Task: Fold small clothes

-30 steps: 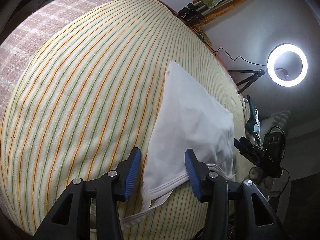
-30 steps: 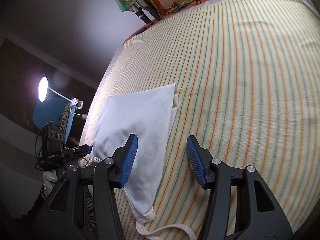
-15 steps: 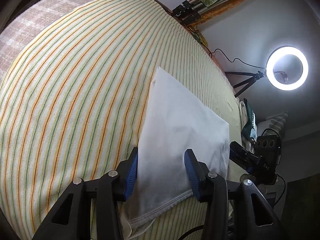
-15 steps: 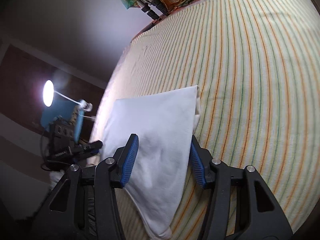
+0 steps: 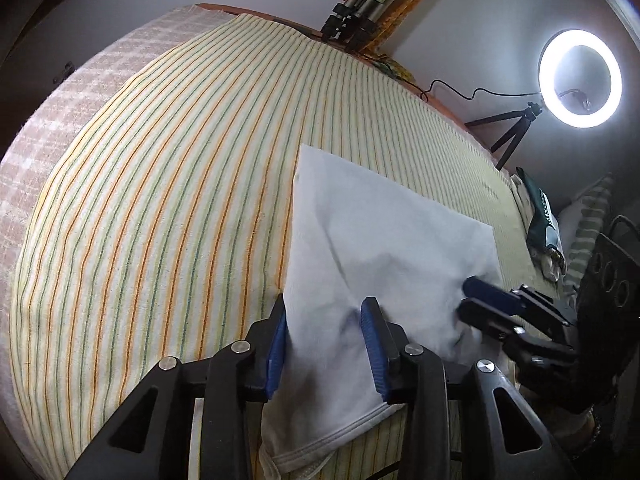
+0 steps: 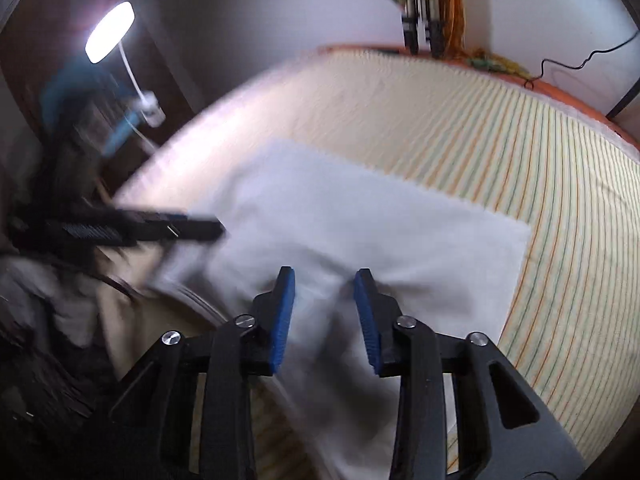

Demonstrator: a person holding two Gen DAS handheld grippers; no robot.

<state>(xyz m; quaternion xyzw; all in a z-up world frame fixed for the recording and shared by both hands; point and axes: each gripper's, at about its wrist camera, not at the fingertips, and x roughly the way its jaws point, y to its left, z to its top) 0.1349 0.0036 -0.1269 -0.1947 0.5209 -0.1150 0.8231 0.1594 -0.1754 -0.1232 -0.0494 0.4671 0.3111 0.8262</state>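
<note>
A white folded garment point(image 5: 384, 248) lies on the striped bedspread point(image 5: 168, 208). My left gripper point(image 5: 326, 344) has its blue pads either side of the garment's near left edge, jaws partly closed with cloth bunched between them. My right gripper point(image 6: 324, 316) straddles the near edge of the same garment point(image 6: 380, 232) in a blurred view, jaws partly closed around raised cloth. The right gripper shows in the left wrist view point(image 5: 492, 300) at the garment's right corner. The left gripper shows in the right wrist view point(image 6: 160, 228). The ribbed neckline hem point(image 5: 340, 440) hangs below my left fingers.
A ring light on a tripod point(image 5: 578, 80) stands beyond the bed's right side. Tripods and cloth point(image 5: 356, 20) lean at the far wall. A desk lamp point(image 6: 110, 32) glows off the bed's left. A checked blanket point(image 5: 60, 120) edges the bedspread.
Both grippers have narrowed their jaws onto the garment's near edge, and the cloth now puckers between the pads. The right wrist view has swung sharply and is blurred.
</note>
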